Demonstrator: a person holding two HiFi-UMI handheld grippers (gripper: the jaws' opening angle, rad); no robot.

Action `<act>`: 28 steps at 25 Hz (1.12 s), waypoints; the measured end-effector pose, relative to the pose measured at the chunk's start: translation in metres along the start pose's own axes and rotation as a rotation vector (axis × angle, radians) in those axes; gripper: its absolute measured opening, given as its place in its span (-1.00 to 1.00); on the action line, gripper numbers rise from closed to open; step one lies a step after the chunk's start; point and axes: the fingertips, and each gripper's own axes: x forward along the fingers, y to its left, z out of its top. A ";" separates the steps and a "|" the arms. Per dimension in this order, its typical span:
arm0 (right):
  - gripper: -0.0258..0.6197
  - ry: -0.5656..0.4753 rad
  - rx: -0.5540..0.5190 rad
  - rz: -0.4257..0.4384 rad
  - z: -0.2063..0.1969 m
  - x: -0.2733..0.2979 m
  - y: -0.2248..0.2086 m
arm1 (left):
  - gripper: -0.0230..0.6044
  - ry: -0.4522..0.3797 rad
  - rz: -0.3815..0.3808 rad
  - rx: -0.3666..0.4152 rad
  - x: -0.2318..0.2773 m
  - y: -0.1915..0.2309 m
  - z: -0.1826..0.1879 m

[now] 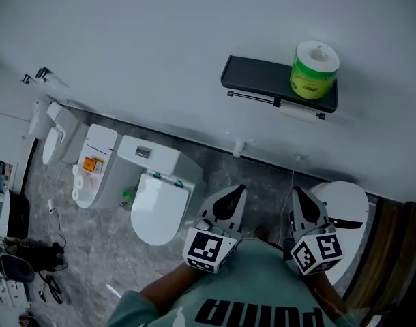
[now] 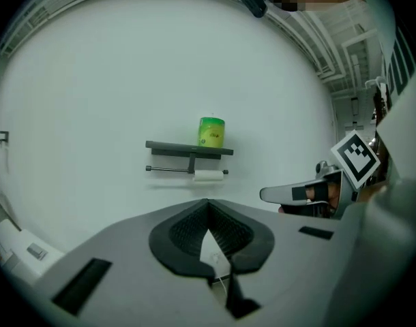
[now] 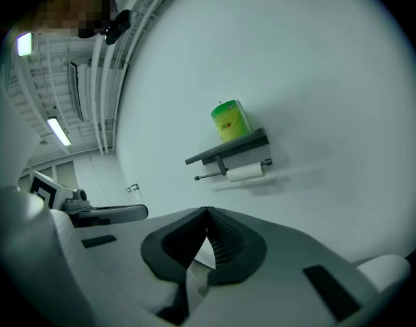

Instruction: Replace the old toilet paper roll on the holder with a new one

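Pointing toward the dark wall holder [image 1: 256, 78], the left gripper [image 1: 230, 197] and right gripper [image 1: 300, 200] sit side by side well below it, both empty with jaws pressed together, while the green-wrapped new roll [image 1: 314, 70] stands upright on the holder's right end and the thin white old roll [image 1: 296, 112] hangs on its bar just beneath.

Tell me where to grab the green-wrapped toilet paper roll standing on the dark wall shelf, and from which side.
Probably take the green-wrapped toilet paper roll across its curved sides at mid-height, coming level from the front. It stands upright toward the right end of the dark wall shelf, with the white wall close behind, so the front is open.
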 end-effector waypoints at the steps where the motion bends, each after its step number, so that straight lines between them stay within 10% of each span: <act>1: -0.90 -0.003 0.000 -0.017 0.002 0.005 -0.001 | -0.92 0.003 -0.012 0.002 0.006 0.006 0.002; 14: -0.90 -0.034 0.105 -0.161 0.034 0.078 -0.012 | -0.92 -0.022 -0.191 -0.005 0.070 0.077 0.024; 28: -0.65 -0.191 0.571 -0.080 0.044 0.132 -0.016 | -0.92 -0.039 -0.314 -0.017 0.094 0.132 0.036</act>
